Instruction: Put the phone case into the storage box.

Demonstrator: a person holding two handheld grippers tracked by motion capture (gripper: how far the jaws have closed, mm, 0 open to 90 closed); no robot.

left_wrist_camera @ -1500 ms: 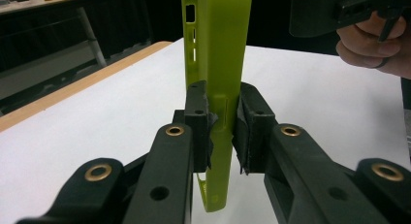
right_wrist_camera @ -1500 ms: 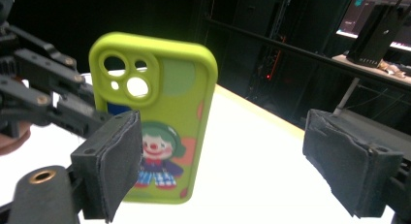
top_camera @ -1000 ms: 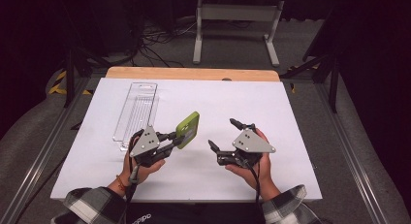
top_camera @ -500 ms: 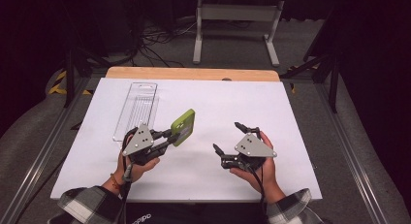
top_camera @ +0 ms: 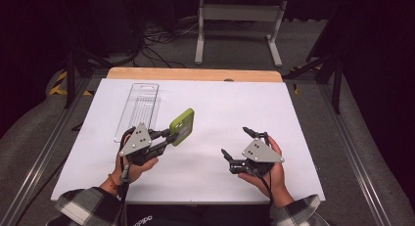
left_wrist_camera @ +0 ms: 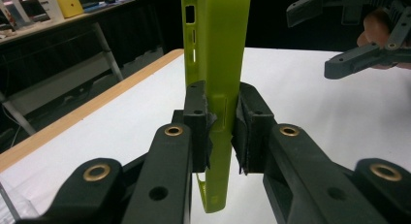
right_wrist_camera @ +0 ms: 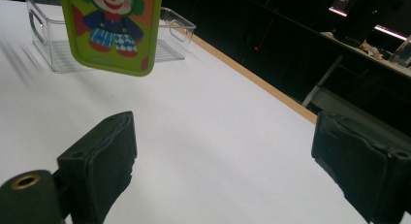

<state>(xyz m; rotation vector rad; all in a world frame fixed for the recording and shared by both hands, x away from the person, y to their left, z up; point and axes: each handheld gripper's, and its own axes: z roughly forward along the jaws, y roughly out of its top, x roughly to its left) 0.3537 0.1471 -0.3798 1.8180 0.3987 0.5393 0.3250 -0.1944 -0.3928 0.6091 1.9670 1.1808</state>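
A lime-green phone case [top_camera: 182, 126] is held upright on its edge above the white table, and my left gripper [top_camera: 169, 137] is shut on its lower part. In the left gripper view the pads [left_wrist_camera: 199, 118] press both sides of the case [left_wrist_camera: 215, 49]. My right gripper [top_camera: 234, 140] stands open to the right of it, with nothing between its fingers, and it also appears at the upper right of the left gripper view [left_wrist_camera: 310, 42]. Its own view looks between its spread jaws [right_wrist_camera: 223, 156] at the case's clown picture [right_wrist_camera: 114, 25].
A clear plastic tray [top_camera: 139, 108] lies on the white sheet [top_camera: 220, 103] behind the left gripper, and it appears behind the case in the right gripper view [right_wrist_camera: 174, 40]. The table's wooden far edge [top_camera: 195, 74] runs beyond it. A metal stand and cables sit on the floor behind.
My left gripper and the green case have drifted slightly to the left. The right gripper has stayed open and has hardly moved.
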